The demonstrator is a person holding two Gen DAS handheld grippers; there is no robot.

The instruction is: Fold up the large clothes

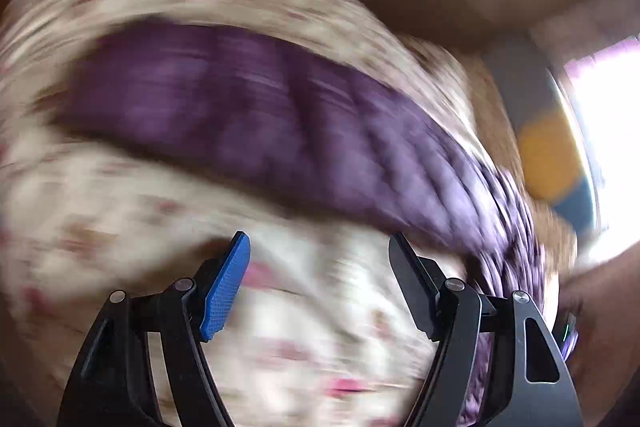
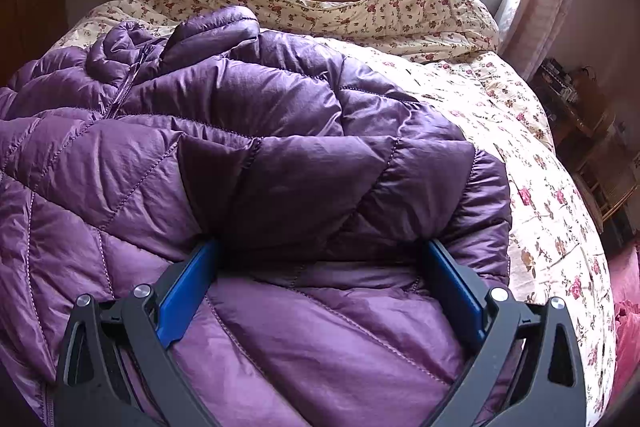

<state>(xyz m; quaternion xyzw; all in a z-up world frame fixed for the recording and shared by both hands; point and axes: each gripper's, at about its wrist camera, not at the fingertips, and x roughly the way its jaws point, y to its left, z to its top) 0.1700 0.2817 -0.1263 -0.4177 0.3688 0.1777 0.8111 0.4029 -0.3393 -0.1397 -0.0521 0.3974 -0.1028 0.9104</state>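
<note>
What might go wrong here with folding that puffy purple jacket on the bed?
The purple jacket is slippery and puffy, so its fold may spring open. The right claw straddles the top layer with pads apart, possibly grabbing too little. The left claw is empty over the floral quilt, its view blurred.

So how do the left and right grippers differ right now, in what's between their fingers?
The left gripper has only the floral quilt showing between its open fingers, the purple jacket lying beyond; the right gripper has a jacket fold bulging between its spread fingers. The left wrist view is smeared with blur; the right is sharp. Both have blue pads on black fingers and point down at the bed.
</note>
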